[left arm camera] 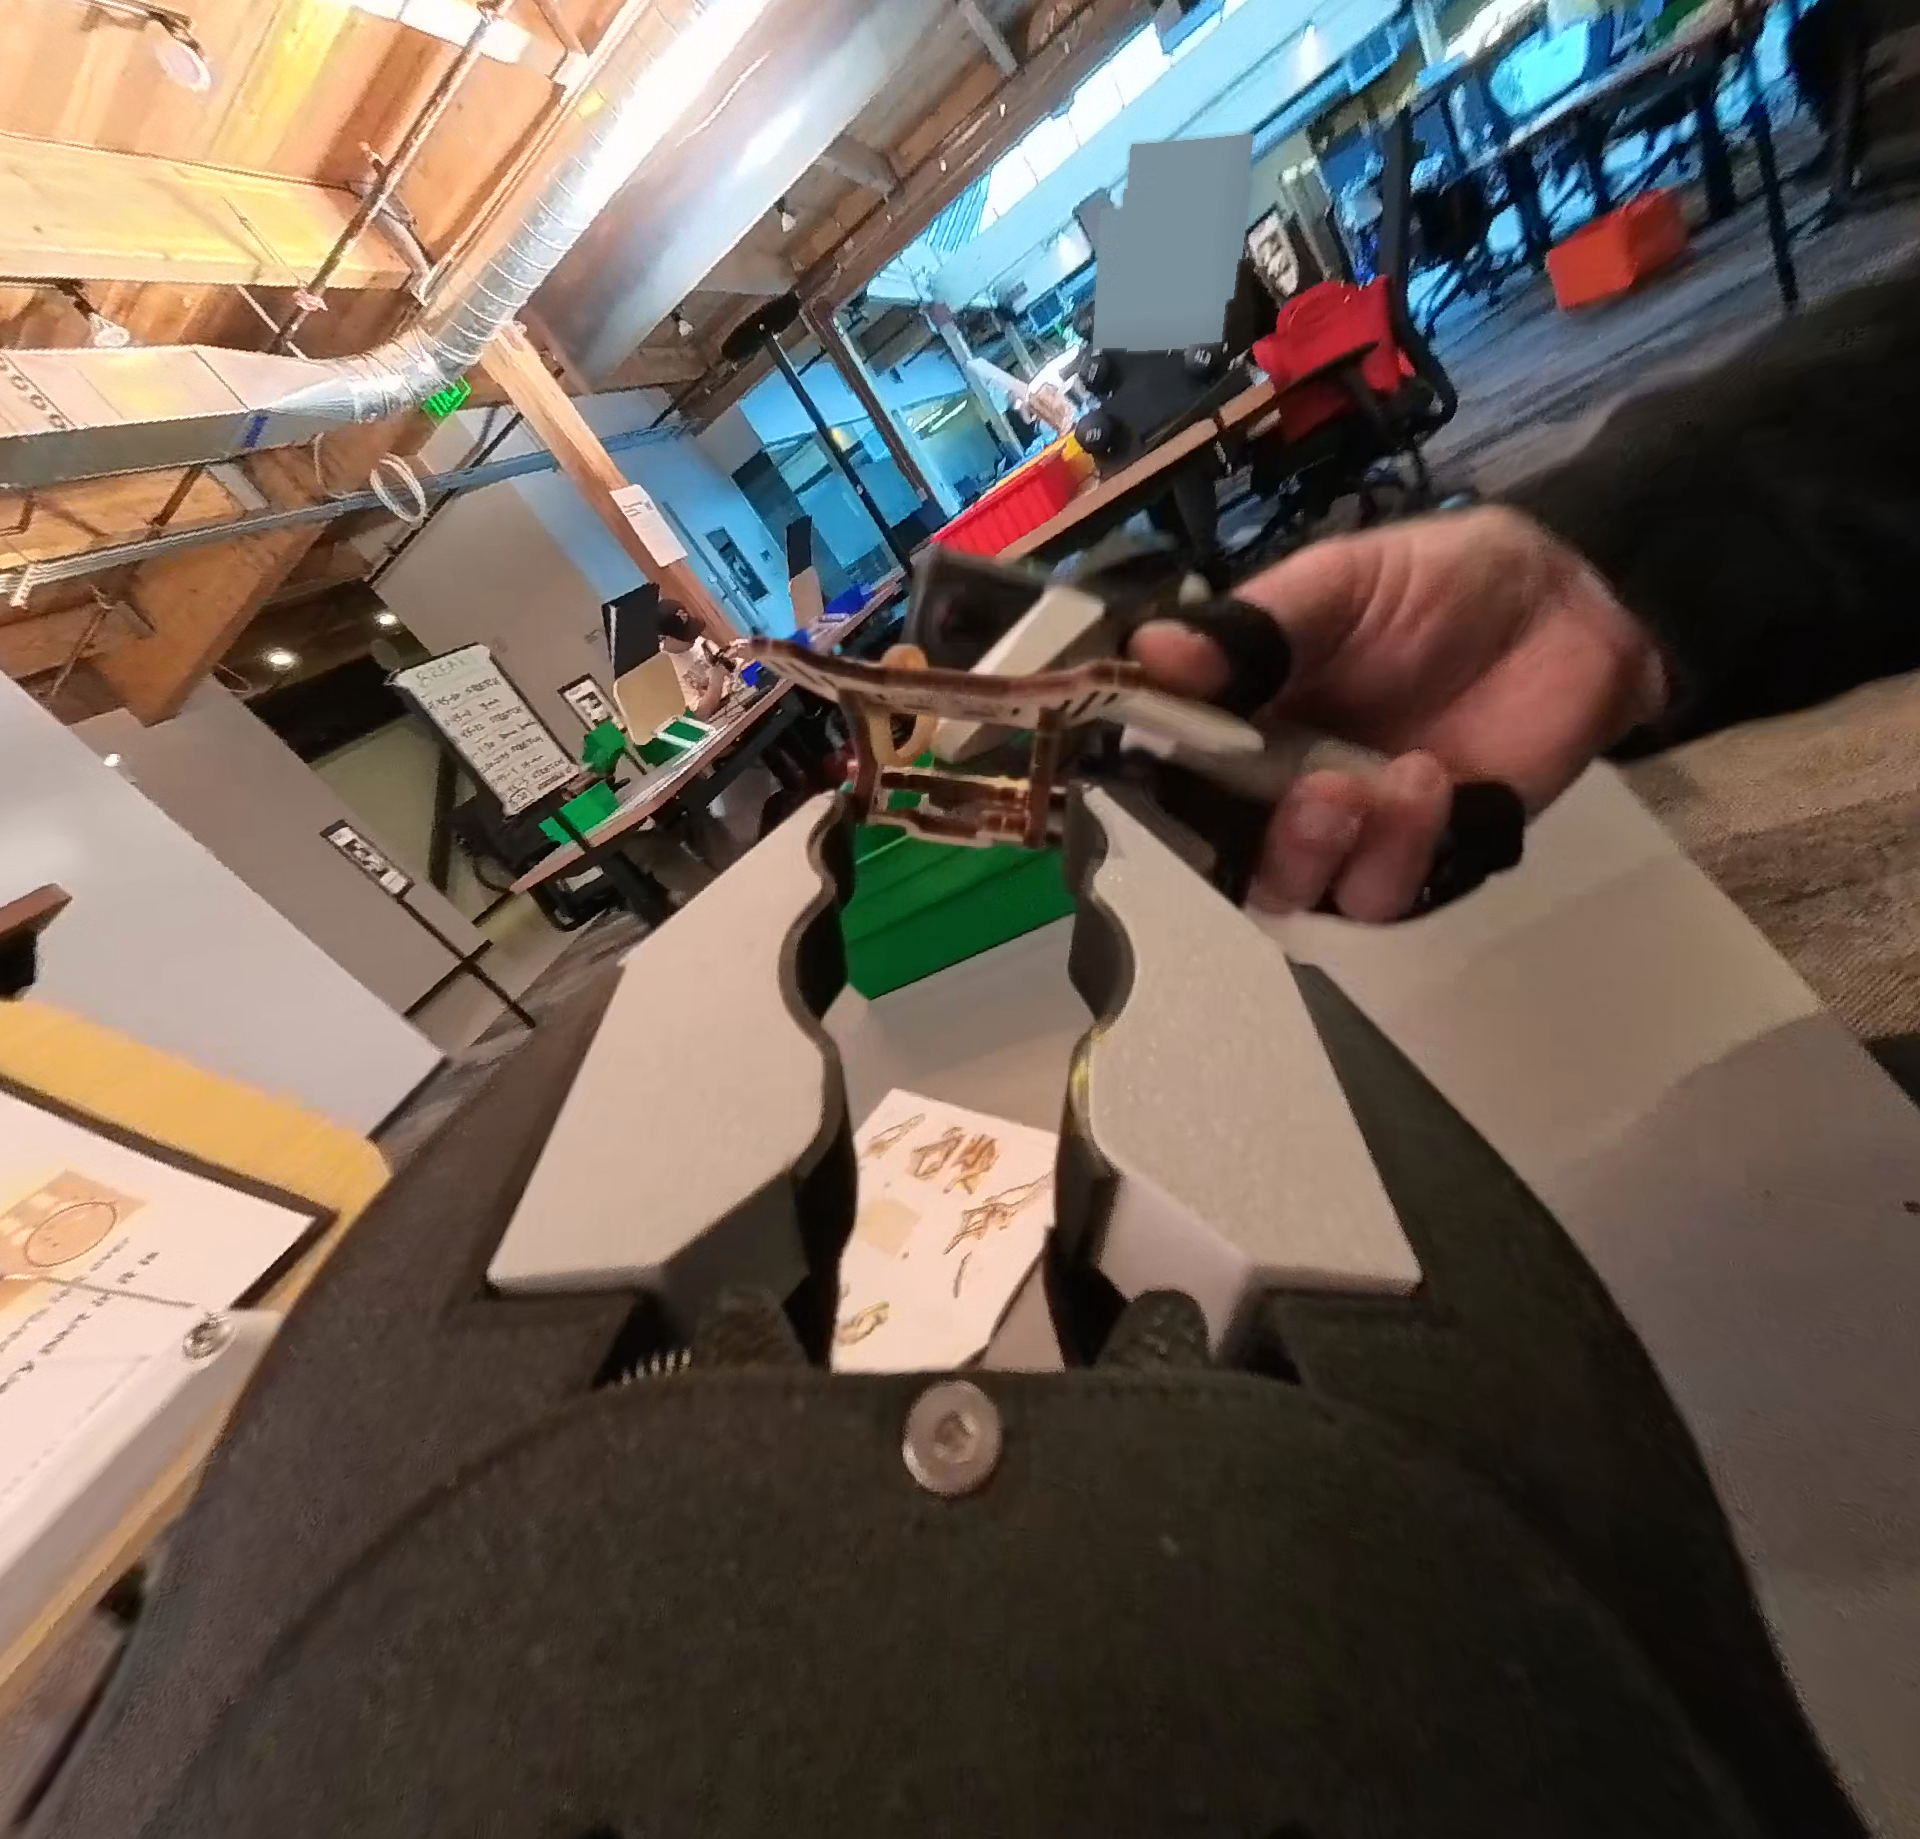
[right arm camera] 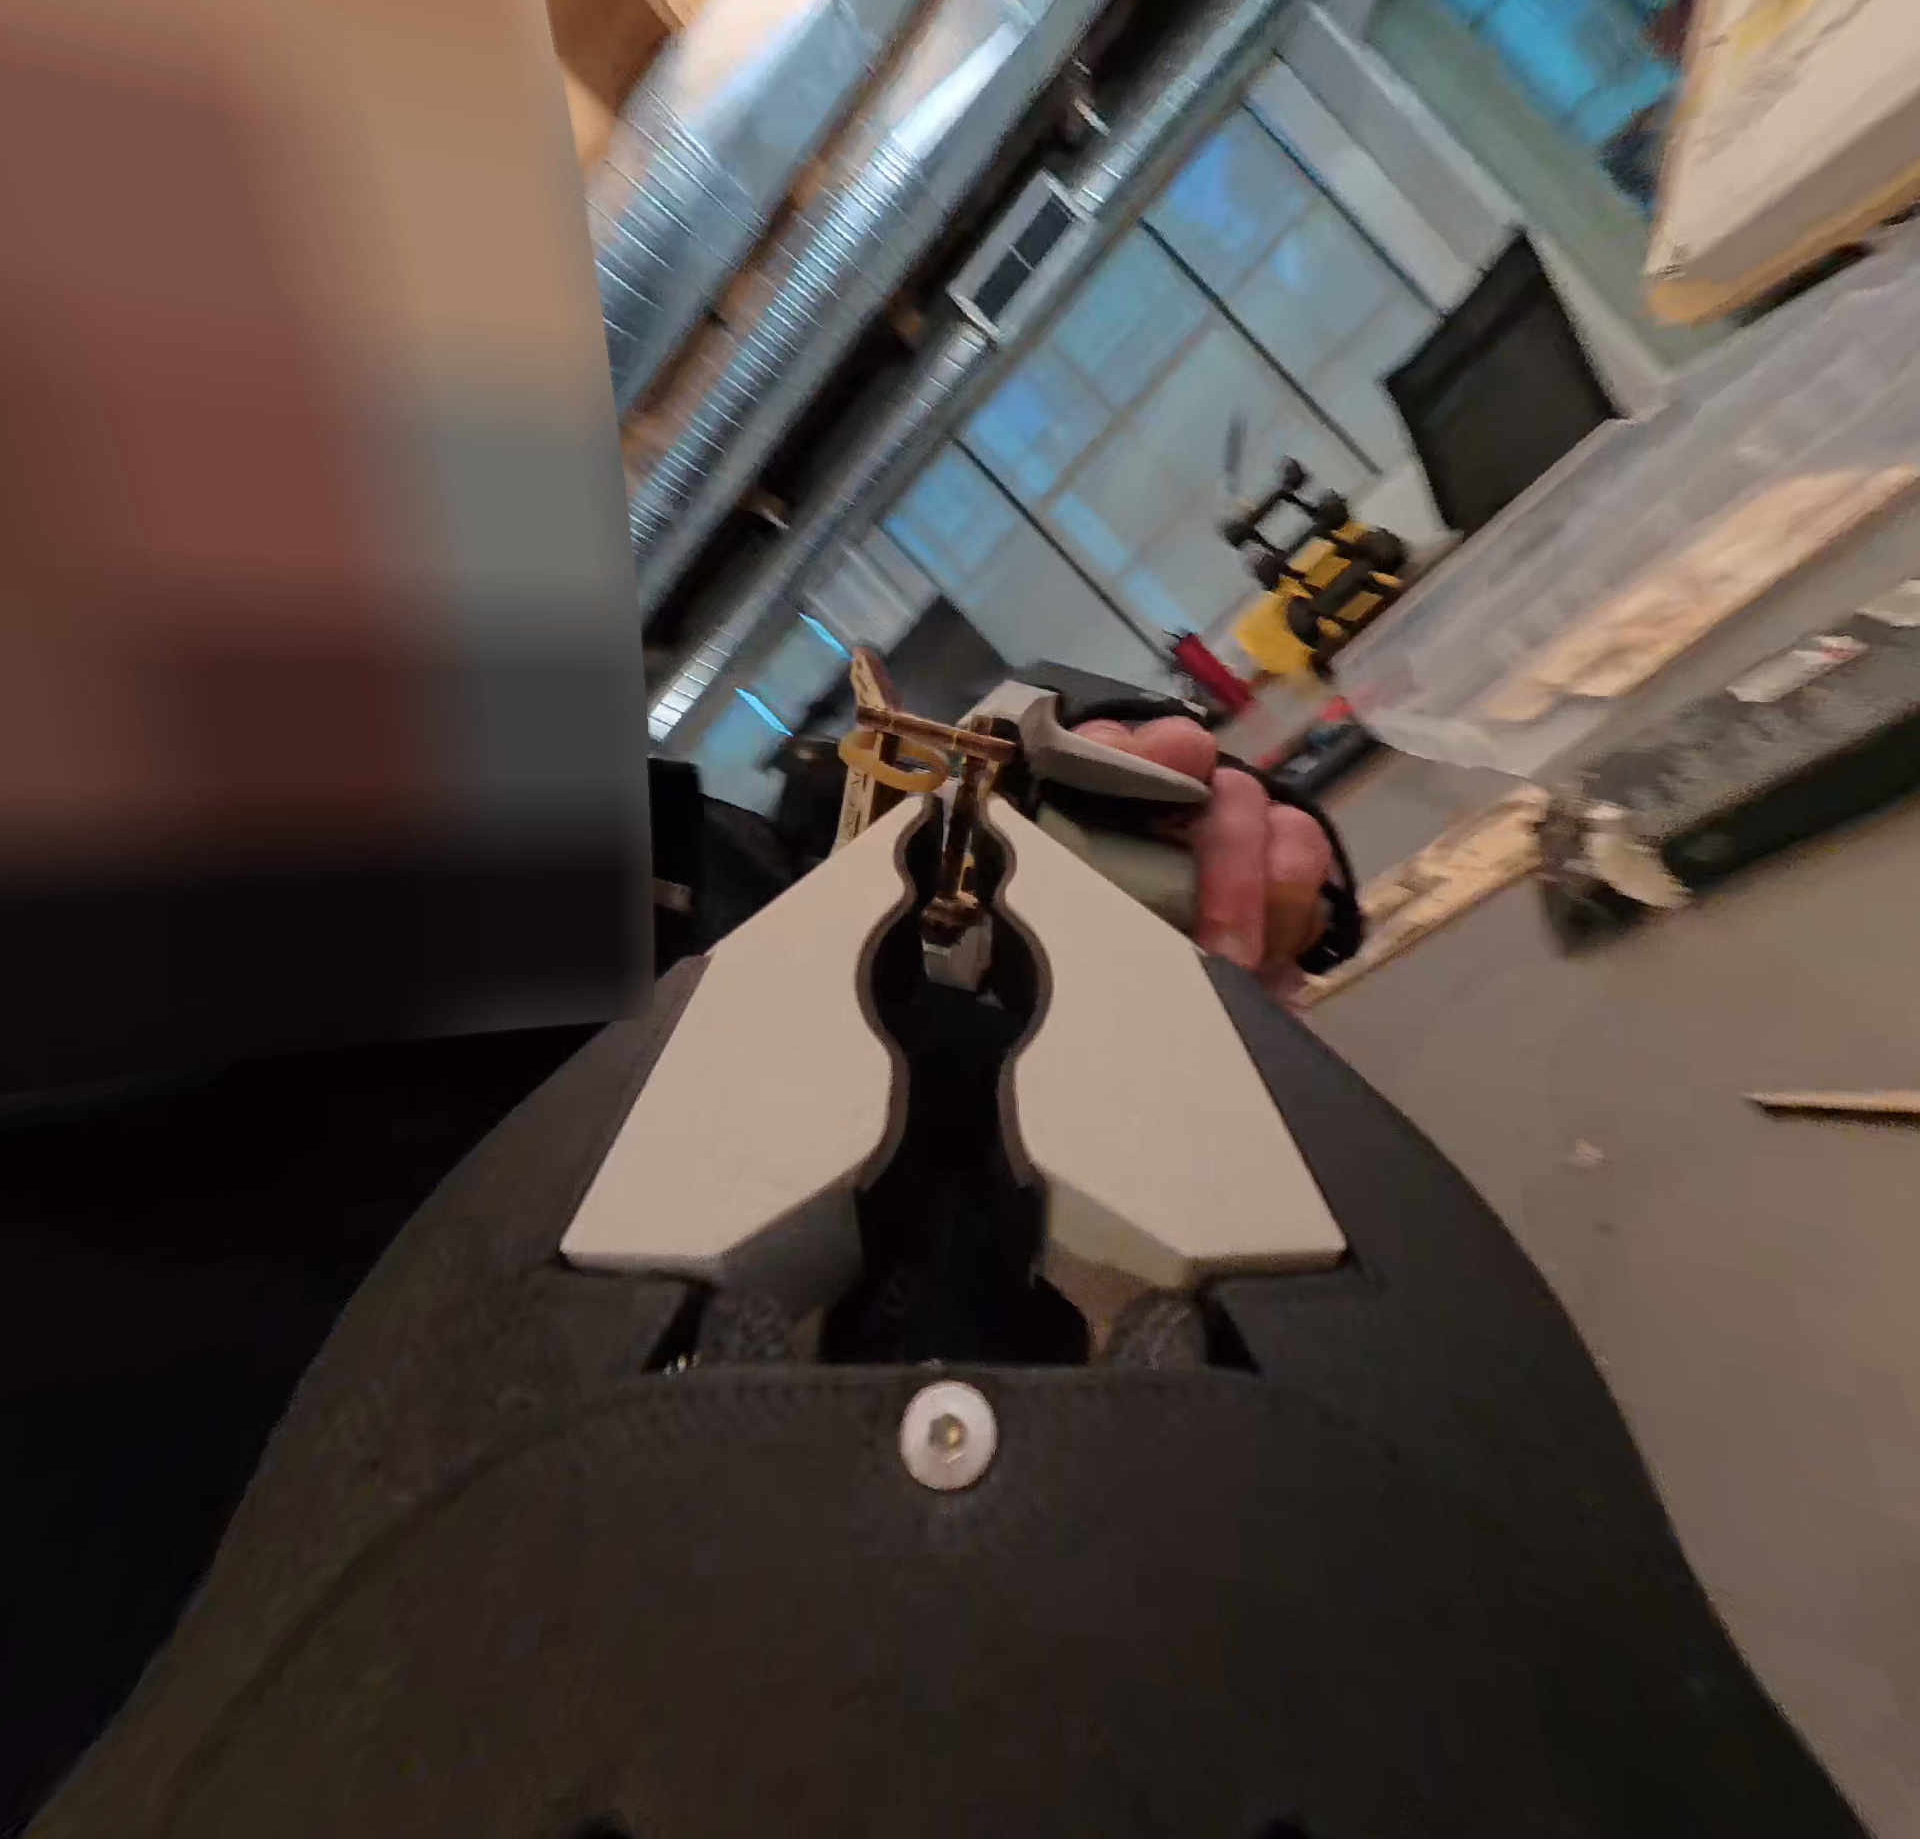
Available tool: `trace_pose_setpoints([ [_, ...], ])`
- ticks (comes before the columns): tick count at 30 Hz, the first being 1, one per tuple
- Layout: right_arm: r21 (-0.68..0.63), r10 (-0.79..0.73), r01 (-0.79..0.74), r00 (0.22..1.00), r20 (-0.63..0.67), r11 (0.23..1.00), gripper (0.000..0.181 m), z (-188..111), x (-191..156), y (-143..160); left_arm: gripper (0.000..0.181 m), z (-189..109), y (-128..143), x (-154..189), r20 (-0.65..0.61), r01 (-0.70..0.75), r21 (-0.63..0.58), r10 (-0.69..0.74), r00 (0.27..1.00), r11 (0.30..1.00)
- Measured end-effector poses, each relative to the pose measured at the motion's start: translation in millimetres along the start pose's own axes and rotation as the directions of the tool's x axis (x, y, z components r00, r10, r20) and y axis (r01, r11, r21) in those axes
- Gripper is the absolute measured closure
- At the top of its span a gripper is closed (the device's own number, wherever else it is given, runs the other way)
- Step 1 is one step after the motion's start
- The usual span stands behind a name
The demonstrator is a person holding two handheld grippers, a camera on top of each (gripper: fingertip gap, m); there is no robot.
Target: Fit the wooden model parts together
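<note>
Wooden model hangs in mid-air above the table, gripped at both ends: left gripper clamps its frame, right gripper pinches another part, steadying the joint for fitting.

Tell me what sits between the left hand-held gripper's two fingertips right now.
In the left wrist view, the lower frame of the wooden model spans the gap between the left hand-held gripper fingertips, with a green bin behind it.

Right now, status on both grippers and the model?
Left gripper shut on model frame, held in the air. Right gripper shut on model's other end. Nothing between them; paper sheet on table below.
</note>
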State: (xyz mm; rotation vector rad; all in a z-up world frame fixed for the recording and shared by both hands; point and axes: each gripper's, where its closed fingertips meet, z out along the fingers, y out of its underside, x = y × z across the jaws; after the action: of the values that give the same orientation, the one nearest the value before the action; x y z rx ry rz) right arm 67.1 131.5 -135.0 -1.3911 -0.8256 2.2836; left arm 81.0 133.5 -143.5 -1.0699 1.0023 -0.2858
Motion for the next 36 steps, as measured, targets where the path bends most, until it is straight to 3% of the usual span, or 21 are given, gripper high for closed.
trace_pose_setpoints([
  [3, -0.105, -0.119, 0.102, 0.978, -0.174, 0.989, 0.176, -4, 4, 0, 0.143, 1, 1, 2, 0.001, -0.037, -0.018, 0.037, 0.999, 0.999],
  [4, -0.114, -0.155, 0.131, 0.959, -0.239, 0.985, 0.165, -8, 7, -4, 0.143, 1, 1, 2, 0.005, -0.039, -0.022, 0.039, 0.999, 0.999],
  [6, -0.137, -0.193, 0.158, 0.931, -0.310, 0.978, 0.169, -17, 8, -9, 0.143, 2, 4, 2, 0.010, -0.071, -0.042, 0.071, 0.997, 0.997],
  [14, -0.292, -0.314, 0.192, 0.828, -0.464, 0.937, 0.175, -17, 15, 5, 0.143, 6, 12, 4, 0.022, -0.117, -0.093, 0.120, 0.993, 0.989],
  [20, -0.340, -0.376, 0.219, 0.770, -0.515, 0.914, 0.181, -18, 17, 6, 0.144, 8, 17, 6, 0.027, -0.169, -0.130, 0.174, 0.984, 0.977],
  [27, -0.153, -0.159, 0.112, 0.926, -0.344, 0.982, 0.181, -15, 7, 3, 0.144, 6, 8, 7, 0.020, -0.143, -0.085, 0.145, 0.989, 0.986],
  [31, -0.178, -0.208, 0.145, 0.887, -0.412, 0.973, 0.179, -16, 14, 1, 0.144, 5, 9, 4, 0.026, -0.106, -0.071, 0.109, 0.994, 0.992],
  [36, -0.299, -0.305, 0.171, 0.816, -0.491, 0.939, 0.171, -14, 16, 7, 0.144, 6, 9, 8, 0.009, -0.100, -0.061, 0.100, 0.995, 0.993],
])
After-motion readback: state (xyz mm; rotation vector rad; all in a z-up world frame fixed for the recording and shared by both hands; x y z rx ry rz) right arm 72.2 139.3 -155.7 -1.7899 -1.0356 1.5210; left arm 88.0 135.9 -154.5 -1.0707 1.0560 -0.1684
